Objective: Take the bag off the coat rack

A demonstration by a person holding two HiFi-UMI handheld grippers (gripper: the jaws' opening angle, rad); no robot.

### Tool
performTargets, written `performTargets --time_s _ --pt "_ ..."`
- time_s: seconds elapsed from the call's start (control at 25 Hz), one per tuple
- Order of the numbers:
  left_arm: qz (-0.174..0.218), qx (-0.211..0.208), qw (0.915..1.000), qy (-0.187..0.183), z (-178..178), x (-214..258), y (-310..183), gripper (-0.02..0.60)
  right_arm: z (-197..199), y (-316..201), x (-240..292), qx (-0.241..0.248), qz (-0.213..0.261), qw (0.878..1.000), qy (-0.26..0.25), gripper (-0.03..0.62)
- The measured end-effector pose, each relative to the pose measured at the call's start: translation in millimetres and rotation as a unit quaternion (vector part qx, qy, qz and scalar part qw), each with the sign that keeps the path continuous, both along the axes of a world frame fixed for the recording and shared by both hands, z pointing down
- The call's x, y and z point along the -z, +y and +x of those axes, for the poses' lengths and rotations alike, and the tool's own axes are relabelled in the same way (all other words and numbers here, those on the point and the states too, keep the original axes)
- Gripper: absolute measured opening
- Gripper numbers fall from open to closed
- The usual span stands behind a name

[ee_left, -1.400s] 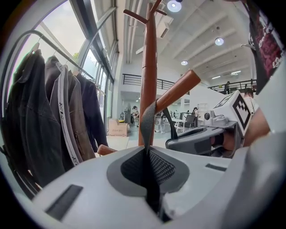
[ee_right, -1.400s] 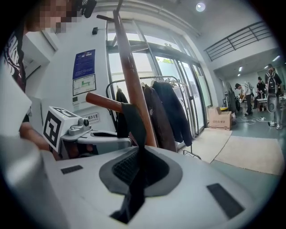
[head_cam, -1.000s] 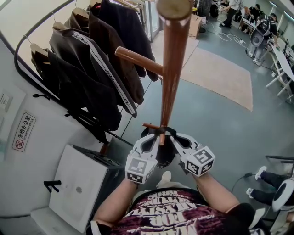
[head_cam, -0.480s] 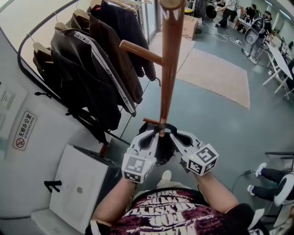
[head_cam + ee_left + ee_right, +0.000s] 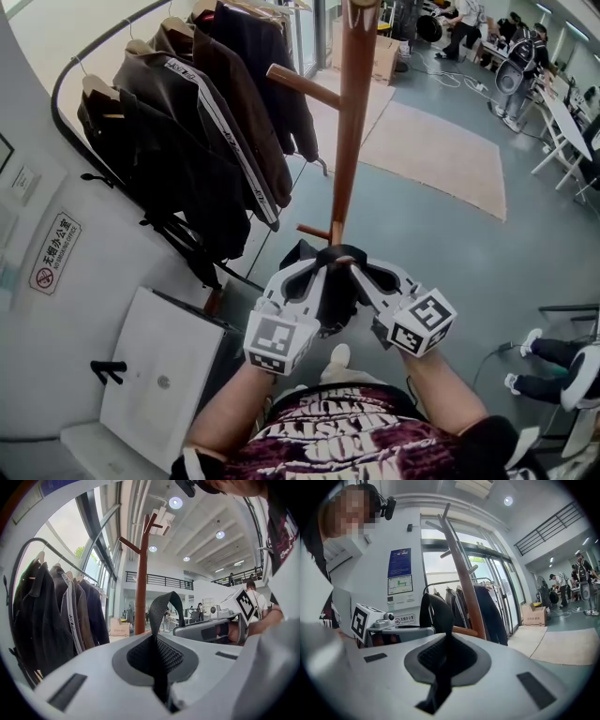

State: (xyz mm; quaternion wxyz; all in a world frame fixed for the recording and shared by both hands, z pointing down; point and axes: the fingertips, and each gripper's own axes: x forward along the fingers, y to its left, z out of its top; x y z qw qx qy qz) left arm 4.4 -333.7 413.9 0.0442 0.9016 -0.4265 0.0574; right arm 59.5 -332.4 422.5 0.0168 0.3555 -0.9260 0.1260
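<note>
A black bag (image 5: pixel 328 302) hangs between my two grippers, just in front of the brown wooden coat rack pole (image 5: pixel 351 122). Its strap (image 5: pixel 339 254) arches up right by the rack's short lower peg (image 5: pixel 312 231); whether it still touches the peg I cannot tell. My left gripper (image 5: pixel 314 269) is shut on one side of the webbing strap (image 5: pixel 161 616). My right gripper (image 5: pixel 362 273) is shut on the other side of the strap (image 5: pixel 437 613). The pole (image 5: pixel 141 578) stands straight ahead in the left gripper view, and the rack (image 5: pixel 465 588) also shows in the right gripper view.
A rail of dark jackets (image 5: pixel 192 141) stands left of the pole. A white cabinet (image 5: pixel 159 375) sits at lower left against the wall. A beige rug (image 5: pixel 441 150) lies beyond the rack. Desks and people (image 5: pixel 525 52) are far right; a seated person's shoes (image 5: pixel 532 351) show at right.
Both grippers have risen toward the head camera together, carrying the strap and bag up. The short lower peg now shows just beyond the strap instead of inside its loop.
</note>
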Motion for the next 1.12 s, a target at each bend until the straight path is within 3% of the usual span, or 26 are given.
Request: performTargets --time_s 0.4,1.12 --pt "-0.008 -0.007 0.9999 0.013 -9 17 44 0.008 -8 47 18 -0.003 0.016 1.0 0.002 0.02" --pt "0.037 -0.021 0.9987 0.029 -22 78 121 0.006 -18 128 79 -0.02 0.083 0.996 -0.002 0.02"
